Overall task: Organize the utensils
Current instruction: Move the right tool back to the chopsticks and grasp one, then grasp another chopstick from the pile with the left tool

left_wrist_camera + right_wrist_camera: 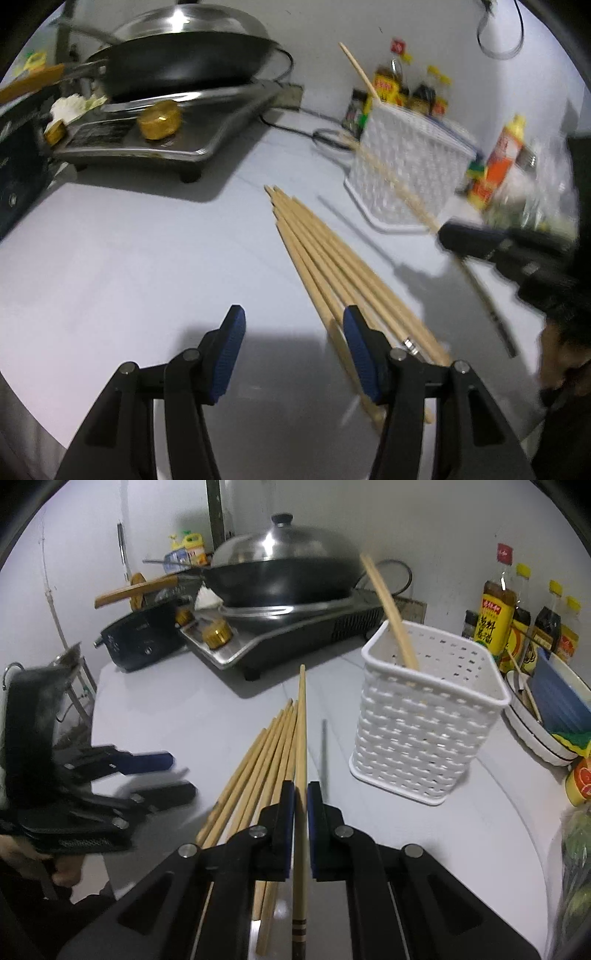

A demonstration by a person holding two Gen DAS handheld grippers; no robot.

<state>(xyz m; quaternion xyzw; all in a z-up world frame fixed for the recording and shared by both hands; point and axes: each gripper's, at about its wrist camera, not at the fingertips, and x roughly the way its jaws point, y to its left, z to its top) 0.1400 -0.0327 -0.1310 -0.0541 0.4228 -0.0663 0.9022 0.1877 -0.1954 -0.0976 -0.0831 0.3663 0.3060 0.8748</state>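
Your right gripper (301,794) has its blue-padded fingers (287,797) clamped on one pale wooden chopstick with dark bands at its thick end (301,738). The stick runs forward between the pads, tip raised off the white worktop (184,709) and aimed toward the white perforated plastic utensil basket (428,716), though not over it.

Left of the basket, the bundle of loose pale wooden chopsticks (258,760) lies flat on the worktop, fanned slightly, just beside and partly under your right gripper. One long wooden chopstick (388,609) already stands tilted inside the basket, leaning out over its far rim. A thin dark metal rod (324,746) lies on the worktop between bundle and basket; possibly a metal chopstick, but too blurred to tell.

Your left gripper (291,354) hovers low over the worktop, fingers (231,350) wide apart, nothing between them. Its right finger sits over the near end of the bundle (332,258); touching or not, hard to say.

Behind the basket: a black wok with steel domed lid (280,568) on a steel induction cooker (288,635). Right of the basket, sauce bottles with yellow caps (517,620) against the wall.
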